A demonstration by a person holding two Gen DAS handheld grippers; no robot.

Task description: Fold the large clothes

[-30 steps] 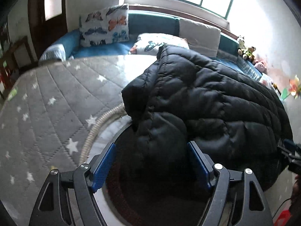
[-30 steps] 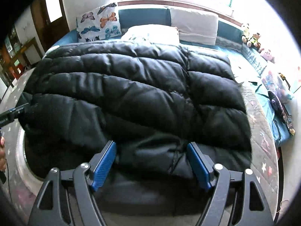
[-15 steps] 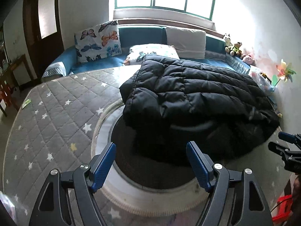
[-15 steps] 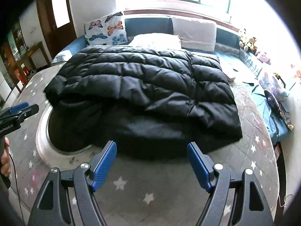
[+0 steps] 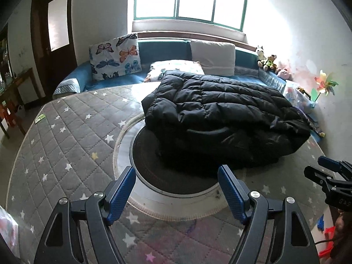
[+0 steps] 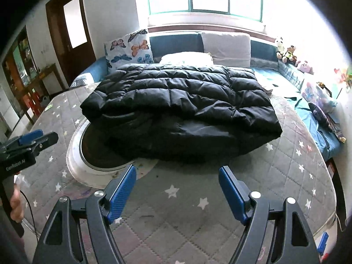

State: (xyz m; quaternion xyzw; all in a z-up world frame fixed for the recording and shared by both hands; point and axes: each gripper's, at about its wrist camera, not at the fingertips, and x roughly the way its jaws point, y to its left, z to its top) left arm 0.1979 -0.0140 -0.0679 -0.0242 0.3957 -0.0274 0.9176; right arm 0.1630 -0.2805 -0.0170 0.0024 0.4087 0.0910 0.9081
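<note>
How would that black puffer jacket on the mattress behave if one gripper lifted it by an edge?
The black puffer jacket would likely drape limply; it already lies folded in soft layers. Its puffy quilting suggests lightness for its bulk. The smooth shell may slip between open fingers.

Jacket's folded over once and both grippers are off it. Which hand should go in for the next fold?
Probably the right. The right gripper is open and faces the black puffer jacket nearly square, its loose near edge just ahead. The left gripper, also open, looks mostly at the round mat, the jacket lying off to its right.
</note>
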